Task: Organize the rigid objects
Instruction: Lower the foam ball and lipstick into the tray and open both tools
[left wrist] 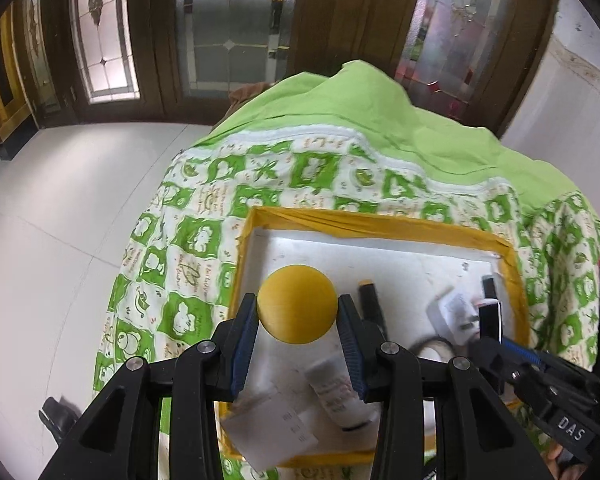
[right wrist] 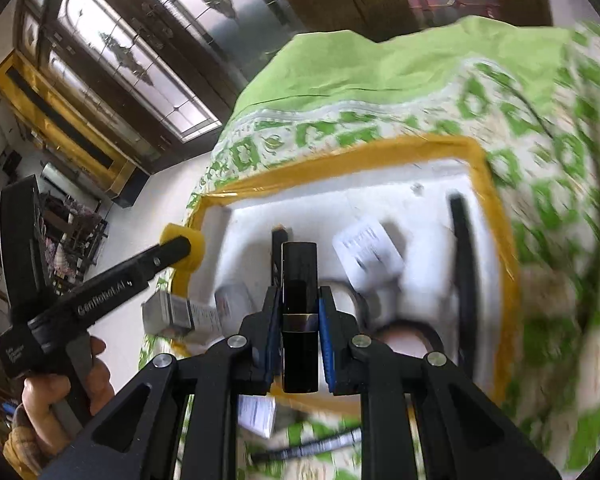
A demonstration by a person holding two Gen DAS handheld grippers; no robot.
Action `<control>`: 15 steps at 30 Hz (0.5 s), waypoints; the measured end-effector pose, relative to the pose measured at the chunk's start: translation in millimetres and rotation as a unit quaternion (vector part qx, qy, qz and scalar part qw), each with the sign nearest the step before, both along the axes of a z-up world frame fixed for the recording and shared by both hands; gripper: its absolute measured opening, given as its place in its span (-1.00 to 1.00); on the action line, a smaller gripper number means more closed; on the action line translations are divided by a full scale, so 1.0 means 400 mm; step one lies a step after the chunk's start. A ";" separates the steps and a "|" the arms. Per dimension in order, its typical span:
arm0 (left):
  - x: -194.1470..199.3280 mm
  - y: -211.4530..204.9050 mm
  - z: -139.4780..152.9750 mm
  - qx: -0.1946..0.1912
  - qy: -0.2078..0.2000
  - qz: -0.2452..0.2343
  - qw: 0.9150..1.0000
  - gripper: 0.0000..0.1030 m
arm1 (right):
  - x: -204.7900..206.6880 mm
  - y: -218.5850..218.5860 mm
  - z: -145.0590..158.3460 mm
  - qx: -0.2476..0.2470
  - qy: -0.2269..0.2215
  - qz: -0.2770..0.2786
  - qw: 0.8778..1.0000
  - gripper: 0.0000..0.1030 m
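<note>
1. A yellow ball (left wrist: 297,305) is clamped between the closed jaws of the left gripper (left wrist: 298,340) and is held above the left part of the tray (left wrist: 380,222), near its left edge.
2. A black bar (right wrist: 299,312) with a gold band (what it is cannot be told) is gripped upright between the closed jaws of the right gripper (right wrist: 299,344), over the near edge of the tray.
3. Under the left gripper, a white tube (left wrist: 342,396) lies on the tray floor near the near edge, and a white box (left wrist: 270,432) overhangs the near left corner.
4. Farther in, a dark marker (left wrist: 370,300) and a white plug (left wrist: 454,312) are seen around the middle of the tray, with a dark cord loop (right wrist: 416,328) beside them.
5. Beyond the tray, a green patterned cloth (left wrist: 320,168) is spread over the table, and glazed wooden doors (left wrist: 228,28) stand behind it.
6. The task is judged partly done: several things already lie in the tray, while two are held in the air and remain to be set down.
7. Only the right view shows the hand (right wrist: 56,400) on the left handle and a long dark stick (right wrist: 464,264) along the right edge of the tray (much of that view is blurred); the ball's full round shape is shown only by the left view.
</note>
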State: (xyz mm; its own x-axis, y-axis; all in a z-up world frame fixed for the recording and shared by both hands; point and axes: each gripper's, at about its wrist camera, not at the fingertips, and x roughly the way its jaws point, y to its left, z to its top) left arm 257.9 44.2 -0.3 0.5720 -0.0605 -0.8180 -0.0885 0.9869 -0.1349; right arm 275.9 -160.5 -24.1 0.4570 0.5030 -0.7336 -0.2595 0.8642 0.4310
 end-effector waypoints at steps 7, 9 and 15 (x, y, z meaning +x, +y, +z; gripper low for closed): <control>0.040 0.021 -0.022 -0.003 0.013 0.002 1.000 -0.19 | 0.104 0.075 -0.023 -0.012 -0.011 0.018 1.000 -0.66; 0.048 0.026 -0.029 -0.005 0.018 0.004 1.000 -0.19 | 0.123 0.091 -0.028 -0.020 -0.014 0.018 1.000 -0.66; 0.059 0.021 -0.051 0.000 0.033 -0.004 0.999 -0.19 | 0.161 0.127 -0.073 -0.056 -0.003 0.016 0.998 -0.66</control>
